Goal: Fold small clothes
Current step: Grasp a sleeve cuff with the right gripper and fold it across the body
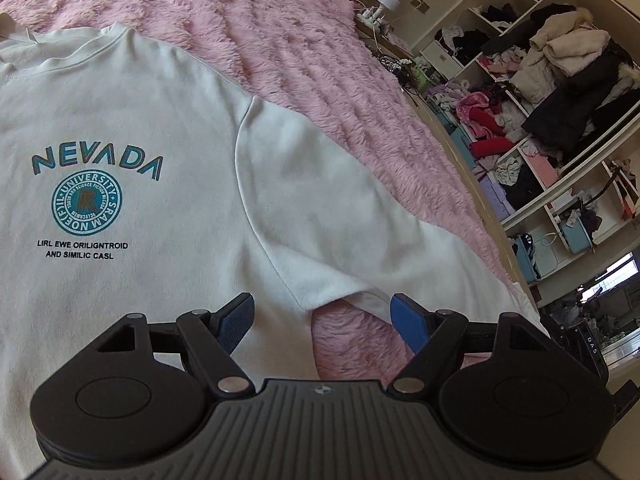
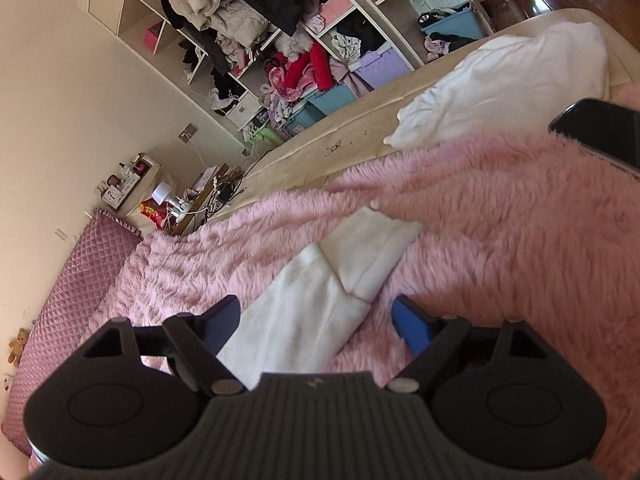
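Observation:
A white sweatshirt [image 1: 120, 128] with a teal NEVADA print lies front up on the fluffy pink blanket [image 1: 280, 40]. Its right sleeve [image 1: 320, 200] runs down toward the lower right of the left wrist view. My left gripper [image 1: 322, 320] hovers open just above the sleeve's lower edge, blue pads wide apart, nothing between them. In the right wrist view a white sleeve with a ribbed cuff [image 2: 368, 256] lies on the blanket [image 2: 500, 240]. My right gripper [image 2: 316, 324] stands open over that sleeve [image 2: 296, 320], holding nothing.
Open shelves [image 1: 540, 100] stuffed with clothes and coats stand beyond the bed's edge. A bedside table with a small lamp [image 2: 162, 194] and snack bag sits by the pink quilted headboard [image 2: 68, 288]. A white folded cloth [image 2: 500, 84] lies on the bare mattress; a dark phone [image 2: 600, 132] at right.

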`<state>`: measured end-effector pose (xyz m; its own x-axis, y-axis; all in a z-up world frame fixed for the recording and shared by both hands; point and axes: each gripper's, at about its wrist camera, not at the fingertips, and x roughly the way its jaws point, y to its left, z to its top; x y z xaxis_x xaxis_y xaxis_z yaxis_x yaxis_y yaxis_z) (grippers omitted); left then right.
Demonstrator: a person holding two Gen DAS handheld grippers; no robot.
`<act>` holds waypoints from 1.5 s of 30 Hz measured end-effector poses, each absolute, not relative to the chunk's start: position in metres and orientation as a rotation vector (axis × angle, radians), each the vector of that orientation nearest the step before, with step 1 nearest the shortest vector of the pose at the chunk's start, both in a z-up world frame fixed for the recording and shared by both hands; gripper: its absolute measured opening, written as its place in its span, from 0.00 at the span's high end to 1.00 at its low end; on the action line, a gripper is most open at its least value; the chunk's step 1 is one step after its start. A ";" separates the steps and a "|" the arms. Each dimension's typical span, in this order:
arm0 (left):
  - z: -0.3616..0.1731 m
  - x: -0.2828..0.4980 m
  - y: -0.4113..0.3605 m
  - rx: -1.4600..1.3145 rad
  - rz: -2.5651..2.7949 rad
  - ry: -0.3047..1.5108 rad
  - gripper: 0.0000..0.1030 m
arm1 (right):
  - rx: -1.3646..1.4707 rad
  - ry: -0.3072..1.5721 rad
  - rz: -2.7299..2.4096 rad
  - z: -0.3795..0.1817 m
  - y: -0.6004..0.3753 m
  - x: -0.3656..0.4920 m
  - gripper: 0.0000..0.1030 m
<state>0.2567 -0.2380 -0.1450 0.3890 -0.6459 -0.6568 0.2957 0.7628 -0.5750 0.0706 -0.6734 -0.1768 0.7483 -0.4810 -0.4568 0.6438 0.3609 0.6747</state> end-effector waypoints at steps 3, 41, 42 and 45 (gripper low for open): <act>-0.150 0.260 -0.250 -0.386 -0.637 1.017 0.12 | 0.970 0.171 -0.732 -0.179 -0.684 0.086 0.22; -0.077 0.185 0.039 -0.519 -0.286 0.781 0.03 | 0.840 0.138 0.193 0.000 -0.327 0.231 0.98; -0.076 0.179 0.057 -0.520 -0.259 0.775 0.03 | 0.831 0.176 0.225 -0.006 -0.299 0.233 0.98; -0.076 0.164 0.094 -0.563 -0.203 0.751 0.03 | 0.777 0.285 0.297 -0.035 -0.228 0.234 0.98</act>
<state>0.1642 0.0945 -0.0762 0.7200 -0.3686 -0.5880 -0.0226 0.8344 -0.5507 0.2344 -0.2280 -0.0354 0.9205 0.3640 -0.1418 -0.1562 0.6755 0.7206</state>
